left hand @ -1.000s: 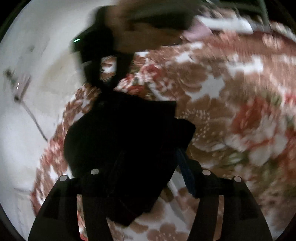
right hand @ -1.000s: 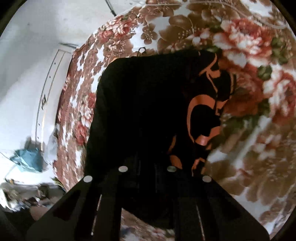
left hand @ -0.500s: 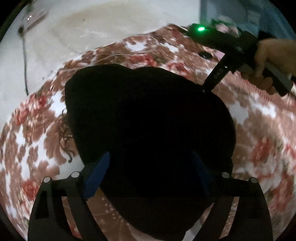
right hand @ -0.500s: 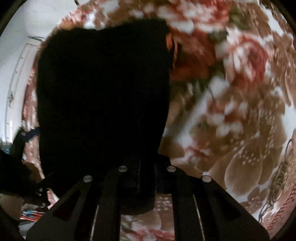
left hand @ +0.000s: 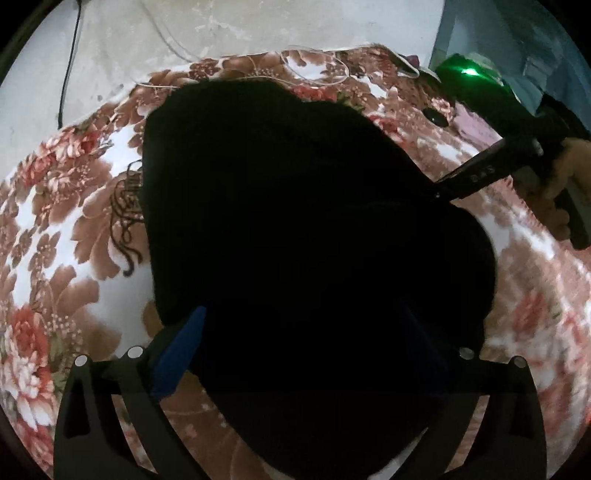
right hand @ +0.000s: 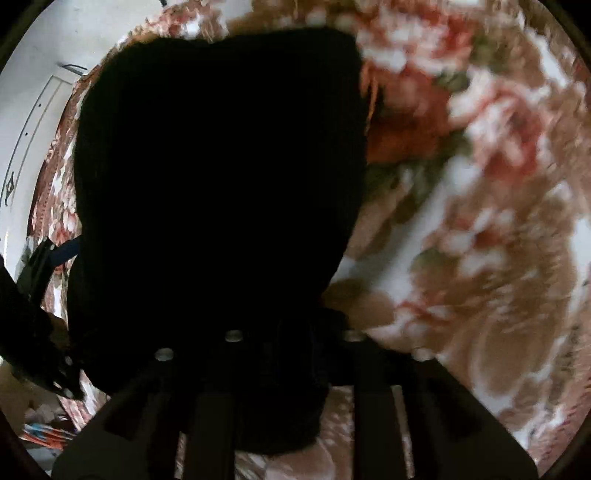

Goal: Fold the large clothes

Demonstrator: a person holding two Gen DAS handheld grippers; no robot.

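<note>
A large black garment lies folded over on a floral bedspread. It also fills the right wrist view, with an orange print showing at its right edge. My left gripper is open, its blue-padded fingers spread either side of the garment's near edge. My right gripper is shut on the black garment's near edge. It shows in the left wrist view, its fingers touching the garment's right side. The left gripper shows at the left of the right wrist view.
The brown, white and red floral bedspread covers the bed. A pale wall with a hanging cable stands behind it. Clutter lies on the floor at the lower left of the right wrist view.
Both grippers have carried the black garment over onto itself, hiding most of the orange print. My left gripper has opened and let go. The right gripper keeps its hold.
</note>
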